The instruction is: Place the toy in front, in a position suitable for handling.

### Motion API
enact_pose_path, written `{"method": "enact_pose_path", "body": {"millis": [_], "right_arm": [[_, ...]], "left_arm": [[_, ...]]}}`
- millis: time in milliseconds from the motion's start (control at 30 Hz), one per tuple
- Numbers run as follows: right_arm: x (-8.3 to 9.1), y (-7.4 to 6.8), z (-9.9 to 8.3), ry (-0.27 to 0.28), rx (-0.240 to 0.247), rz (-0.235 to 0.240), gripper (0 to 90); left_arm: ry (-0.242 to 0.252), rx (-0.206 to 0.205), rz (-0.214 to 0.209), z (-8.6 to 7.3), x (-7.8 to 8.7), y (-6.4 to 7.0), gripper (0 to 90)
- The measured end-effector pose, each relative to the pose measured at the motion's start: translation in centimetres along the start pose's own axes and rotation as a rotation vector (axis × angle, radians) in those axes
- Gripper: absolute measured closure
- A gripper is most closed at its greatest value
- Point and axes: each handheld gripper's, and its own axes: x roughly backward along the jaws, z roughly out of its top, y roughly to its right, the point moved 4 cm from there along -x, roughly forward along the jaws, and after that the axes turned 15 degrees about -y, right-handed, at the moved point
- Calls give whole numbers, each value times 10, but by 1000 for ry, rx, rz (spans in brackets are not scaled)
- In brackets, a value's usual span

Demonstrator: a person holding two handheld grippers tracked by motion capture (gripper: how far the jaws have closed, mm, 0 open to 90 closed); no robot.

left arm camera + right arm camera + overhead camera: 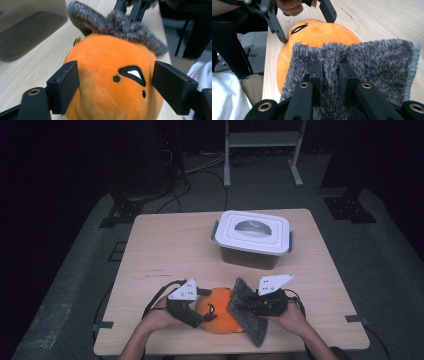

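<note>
Orange plush toy (220,316) lies at the near edge of the wooden table (165,250), between the two hand-held tools, in the high view. From there, the left gripper (200,314) sits against the toy's left side while the right gripper (246,306) grips a grey furry cloth (248,317) draped over the toy's right side, apparently so one tool steadies the toy as the other works the cloth over it. A lidded storage box (252,239) stands well apart, farther back on the table.

In the left gripper view, the jaws stand spread on either side of the orange plush toy (110,82), the left jaw touching the plush and the right one just beside it; they bracket it rather than squeeze it, which looks like a light hold to keep it from rolling. The grey furry cloth (117,26) caps the toy's far end.

In the right gripper view, the jaws are clenched on a fold of the grey furry cloth (372,62), pinching its pile between them, with the orange plush toy (322,32) showing beyond the cloth's edge and the left gripper (307,22) straddling its far end.
</note>
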Motion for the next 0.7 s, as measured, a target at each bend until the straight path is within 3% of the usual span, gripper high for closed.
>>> {"method": "enact_pose_path", "body": {"millis": [167,400,567,633,700], "right_arm": [[2,7,-5,6,-27,14,746],[1,19,-21,-41,-76,4,743],[2,22,-24,-64,-83,-3,743],[7,19,-20,-37,-81,-7,744],[14,9,-8,32,-54,8,743]], "left_arm": [[8,27,-31,-6,-1,-2,312],[18,88,-81,-19,1,-13,316],[12,92,-82,-22,2,-14,315],[15,104,-82,-23,3,-16,315],[27,115,-79,-24,2,-18,304]]}}
